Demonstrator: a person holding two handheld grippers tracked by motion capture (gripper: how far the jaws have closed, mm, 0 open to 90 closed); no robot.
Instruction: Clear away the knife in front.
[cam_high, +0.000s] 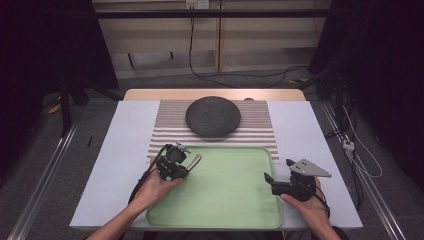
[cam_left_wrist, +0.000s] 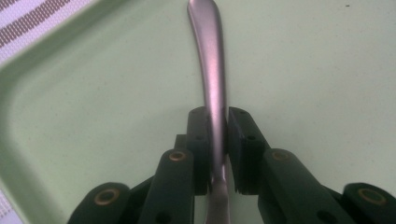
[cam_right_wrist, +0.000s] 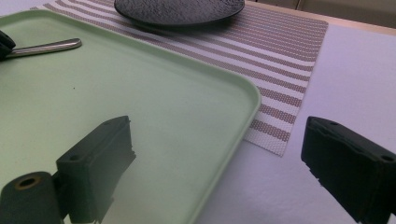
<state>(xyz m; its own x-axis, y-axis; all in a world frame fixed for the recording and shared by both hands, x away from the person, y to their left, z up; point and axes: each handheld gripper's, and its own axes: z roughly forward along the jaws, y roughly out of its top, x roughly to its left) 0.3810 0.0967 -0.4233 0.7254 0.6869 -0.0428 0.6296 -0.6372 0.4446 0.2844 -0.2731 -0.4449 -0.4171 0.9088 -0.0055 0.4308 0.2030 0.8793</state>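
Clamped between the left gripper's pressed-together jaws is a metal utensil handle, held above the left part of the green tray; which utensil it is cannot be told. That grip is narrow, so the handle could pivot or slip if swung. Farther back, a dark plate rests on the striped placemat. Rightward, the right gripper hovers spread and empty at the tray's right edge. Its own view shows the handle's rounded free end; the left gripper view shows the pinch.

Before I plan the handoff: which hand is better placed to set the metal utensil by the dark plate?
Left: its tool already clamps the utensil handle, nearer the plate. The right tool is open.
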